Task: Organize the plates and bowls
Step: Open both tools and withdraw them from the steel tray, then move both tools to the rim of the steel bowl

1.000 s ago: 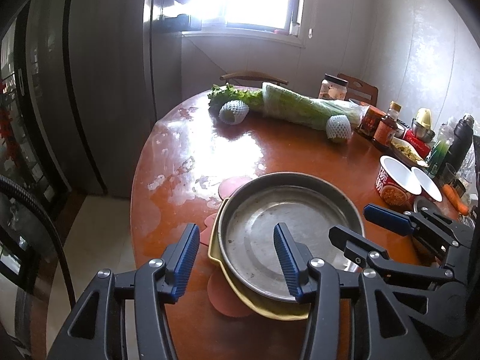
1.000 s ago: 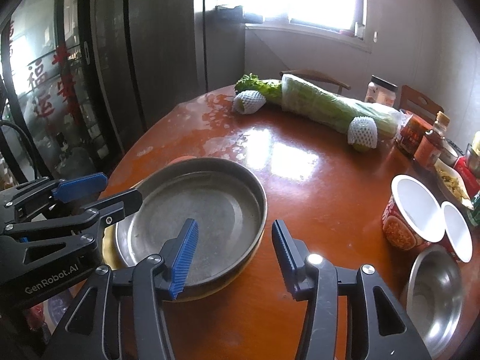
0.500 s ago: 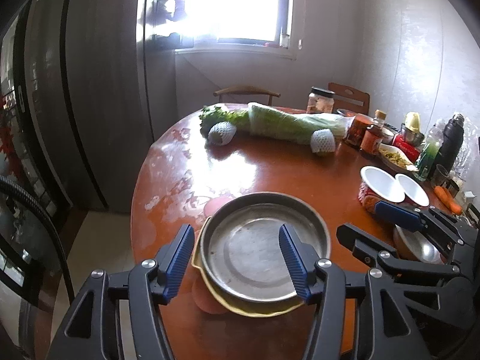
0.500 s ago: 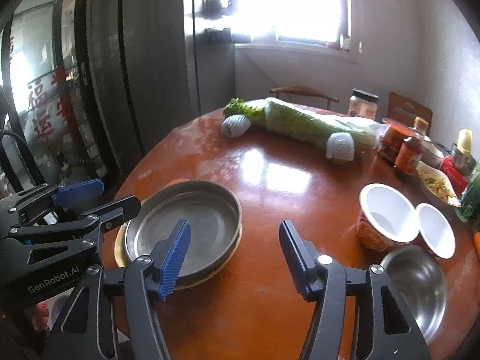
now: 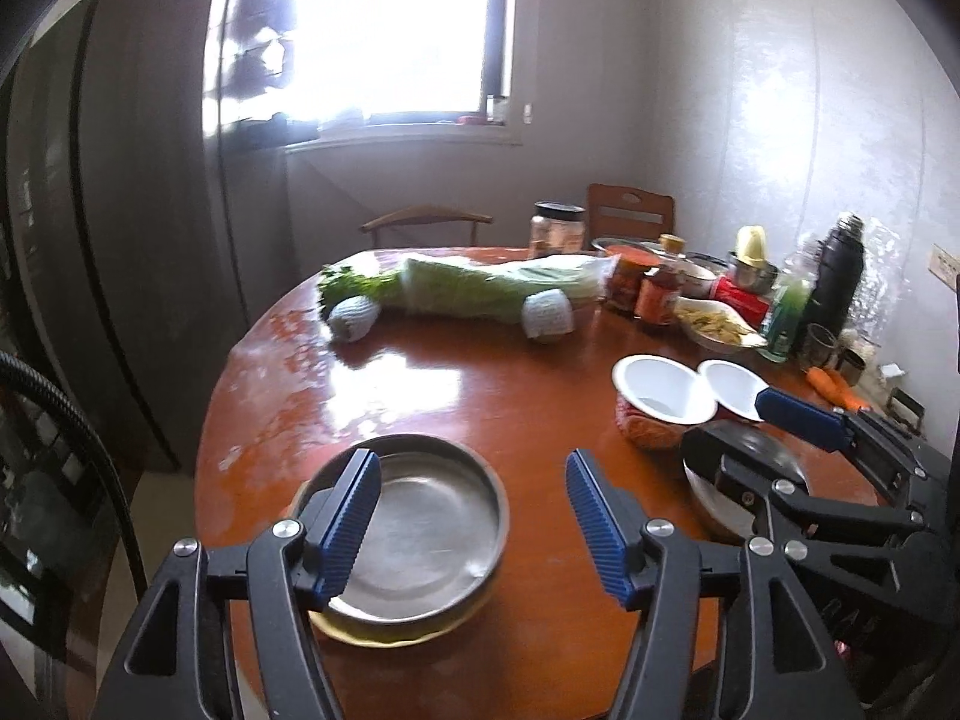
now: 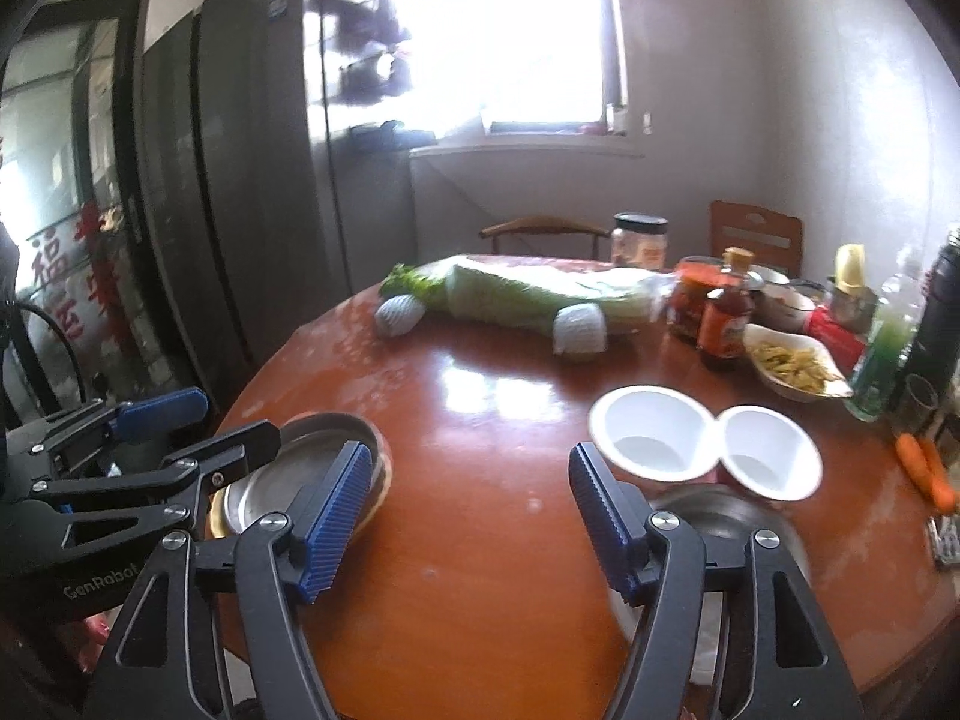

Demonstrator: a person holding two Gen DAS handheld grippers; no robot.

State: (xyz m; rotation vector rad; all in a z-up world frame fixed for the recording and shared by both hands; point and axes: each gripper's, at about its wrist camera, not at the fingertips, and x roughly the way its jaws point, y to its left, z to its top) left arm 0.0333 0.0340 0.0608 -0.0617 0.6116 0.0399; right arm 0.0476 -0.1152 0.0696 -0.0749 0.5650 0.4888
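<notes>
A round metal pan (image 5: pixel 420 528) rests on a yellow plate (image 5: pixel 384 636) at the near left edge of the round brown table (image 5: pixel 510 396). My left gripper (image 5: pixel 469 459) hovers above and behind the pan, its jaws opening, nothing between them. My right gripper (image 6: pixel 468 456) hangs over bare table, jaws also opening and empty. A steel bowl (image 6: pixel 714 516) lies just below its right finger, with two white paper bowls (image 6: pixel 651 432) (image 6: pixel 762 450) beyond. In the right wrist view the left gripper (image 6: pixel 210 420) sits over the pan (image 6: pixel 270 480). The left wrist view shows the right gripper (image 5: pixel 750 429) above the steel bowl (image 5: pixel 708 498).
A long wrapped cabbage (image 5: pixel 498 288) and two net-wrapped fruits (image 5: pixel 354 315) lie across the far side. Jars, sauce bottles (image 6: pixel 726 312), a dish of food (image 6: pixel 792 366), a green bottle, a dark flask and carrots (image 6: pixel 924 462) crowd the right. Chairs stand behind; a dark fridge (image 6: pixel 240 210) is at left.
Both grippers have drawn back and risen away from the pan, and their jaws have widened. The pan stays on the yellow plate. More of the right side of the table shows.
</notes>
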